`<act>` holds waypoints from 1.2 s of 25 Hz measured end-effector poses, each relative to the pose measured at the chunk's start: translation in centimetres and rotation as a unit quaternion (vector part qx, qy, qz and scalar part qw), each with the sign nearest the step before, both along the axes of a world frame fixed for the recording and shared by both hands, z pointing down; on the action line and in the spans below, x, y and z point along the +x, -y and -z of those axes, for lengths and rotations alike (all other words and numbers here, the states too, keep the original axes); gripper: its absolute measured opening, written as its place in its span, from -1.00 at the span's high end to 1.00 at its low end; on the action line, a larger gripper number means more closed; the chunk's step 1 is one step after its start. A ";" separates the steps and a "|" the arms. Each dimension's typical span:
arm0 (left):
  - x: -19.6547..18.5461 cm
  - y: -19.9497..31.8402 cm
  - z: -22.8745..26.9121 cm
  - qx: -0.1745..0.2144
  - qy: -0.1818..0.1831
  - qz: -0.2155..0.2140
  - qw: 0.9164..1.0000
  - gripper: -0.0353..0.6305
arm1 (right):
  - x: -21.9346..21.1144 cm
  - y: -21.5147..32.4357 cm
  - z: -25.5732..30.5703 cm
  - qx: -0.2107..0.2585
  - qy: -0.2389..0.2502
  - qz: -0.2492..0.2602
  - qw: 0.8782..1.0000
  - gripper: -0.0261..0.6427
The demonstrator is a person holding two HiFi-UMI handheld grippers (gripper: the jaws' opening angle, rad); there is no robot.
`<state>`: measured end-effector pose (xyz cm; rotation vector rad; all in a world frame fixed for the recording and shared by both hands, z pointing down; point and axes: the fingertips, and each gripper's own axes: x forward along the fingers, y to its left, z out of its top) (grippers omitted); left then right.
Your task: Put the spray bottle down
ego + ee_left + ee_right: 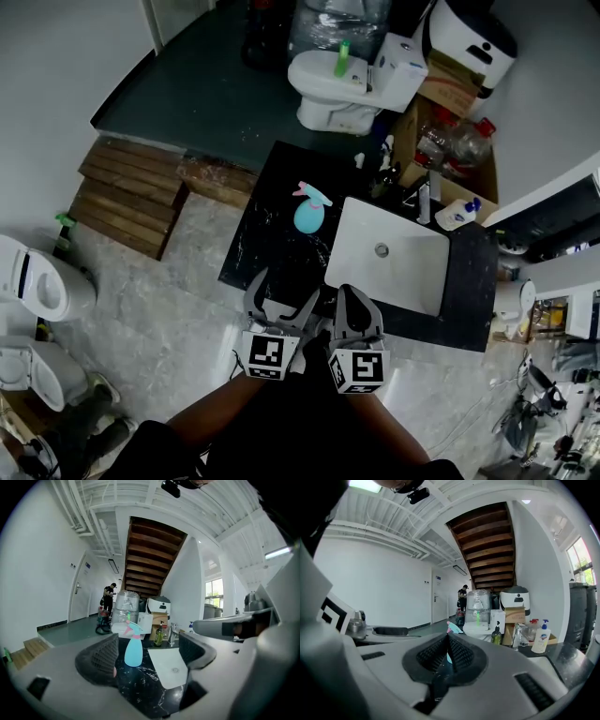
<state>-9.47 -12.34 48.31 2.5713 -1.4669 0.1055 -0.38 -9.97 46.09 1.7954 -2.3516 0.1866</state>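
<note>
A light blue spray bottle (312, 210) with a pink trigger stands upright on the black marble counter (267, 239), left of the white sink (412, 272). Nothing holds it. My left gripper (284, 294) hovers at the counter's near edge with its jaws wide apart and nothing between them. In the left gripper view the bottle (133, 648) shows beyond the left gripper (149, 644), well clear of the pads. My right gripper (354, 302) is beside it, shut and empty. In the right gripper view the right gripper (448, 640) hides most of the bottle (453, 628).
A faucet (424, 201) and a soap dispenser (459, 214) stand behind the sink. A white toilet (330, 86) and a cardboard box (448, 141) of bottles sit beyond the counter. Wooden steps (131, 192) lie at the left. A person (109, 597) stands far off.
</note>
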 end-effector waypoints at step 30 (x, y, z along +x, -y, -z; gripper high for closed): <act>17.5 -16.2 6.2 0.038 0.014 -0.037 0.998 0.86 | 14.5 -14.4 5.5 0.066 0.023 0.011 0.997 0.88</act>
